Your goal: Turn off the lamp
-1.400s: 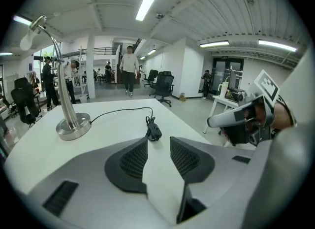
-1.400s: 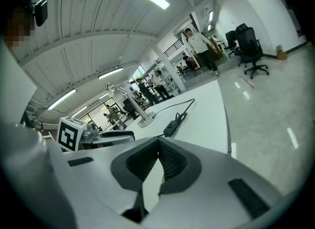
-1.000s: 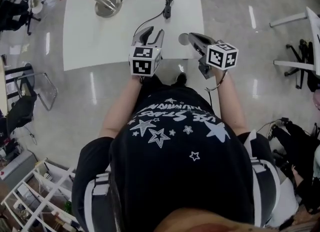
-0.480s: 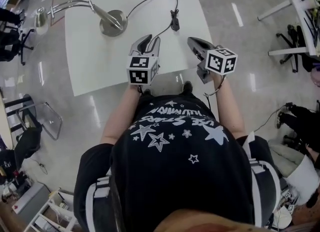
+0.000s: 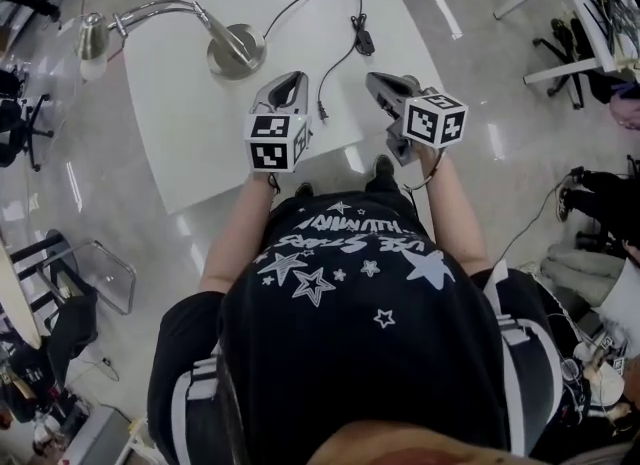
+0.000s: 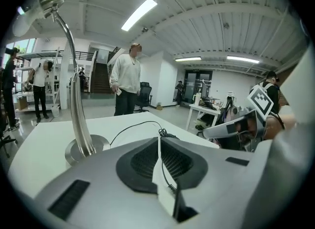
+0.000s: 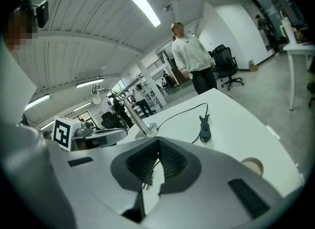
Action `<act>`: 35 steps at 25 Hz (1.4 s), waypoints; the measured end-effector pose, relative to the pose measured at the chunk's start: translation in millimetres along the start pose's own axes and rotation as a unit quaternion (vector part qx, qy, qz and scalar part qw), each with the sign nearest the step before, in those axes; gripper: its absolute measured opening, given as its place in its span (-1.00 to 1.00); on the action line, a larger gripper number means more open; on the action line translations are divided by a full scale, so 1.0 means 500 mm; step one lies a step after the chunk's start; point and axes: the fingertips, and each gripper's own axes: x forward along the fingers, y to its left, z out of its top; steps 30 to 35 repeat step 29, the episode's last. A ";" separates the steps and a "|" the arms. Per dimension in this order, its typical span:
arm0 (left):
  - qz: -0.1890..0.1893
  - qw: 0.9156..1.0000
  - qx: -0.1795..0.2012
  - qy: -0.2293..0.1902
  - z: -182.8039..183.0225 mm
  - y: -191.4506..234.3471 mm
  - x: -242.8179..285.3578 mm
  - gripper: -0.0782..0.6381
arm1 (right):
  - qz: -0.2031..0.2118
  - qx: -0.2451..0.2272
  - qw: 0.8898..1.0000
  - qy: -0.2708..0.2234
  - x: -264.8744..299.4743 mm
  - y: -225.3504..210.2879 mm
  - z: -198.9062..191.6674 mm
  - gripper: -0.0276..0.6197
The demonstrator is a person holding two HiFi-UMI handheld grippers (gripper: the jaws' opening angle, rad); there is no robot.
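A metal gooseneck lamp (image 5: 237,51) stands on the white table (image 5: 190,143), its head (image 5: 92,37) hanging past the left edge. Its black cord runs to an inline switch (image 5: 364,39) and ends in a loose plug (image 5: 322,113). My left gripper (image 5: 289,79) hovers over the table's near edge just left of the plug; its jaws are closing to a thin slit with nothing between them. My right gripper (image 5: 374,81) is shut and empty, to the right of the plug and short of the switch (image 7: 205,127). The lamp's stem (image 6: 76,106) rises left of the left gripper (image 6: 159,140).
A roll of tape (image 7: 253,165) lies on the table near the right gripper (image 7: 158,142). A person in a white top (image 6: 125,82) stands beyond the table. Office chairs (image 5: 85,283) and another white table (image 5: 585,13) stand around on the shiny floor.
Both grippers have moved forward from the table's near edge toward the cord. The left gripper's jaws have gone from wide apart to nearly together. The right gripper stayed shut.
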 end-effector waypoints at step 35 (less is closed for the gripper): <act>-0.107 0.994 0.020 0.021 -0.071 0.020 -0.097 -0.71 | -0.089 0.044 0.994 -0.039 -0.020 0.131 -0.156 -0.90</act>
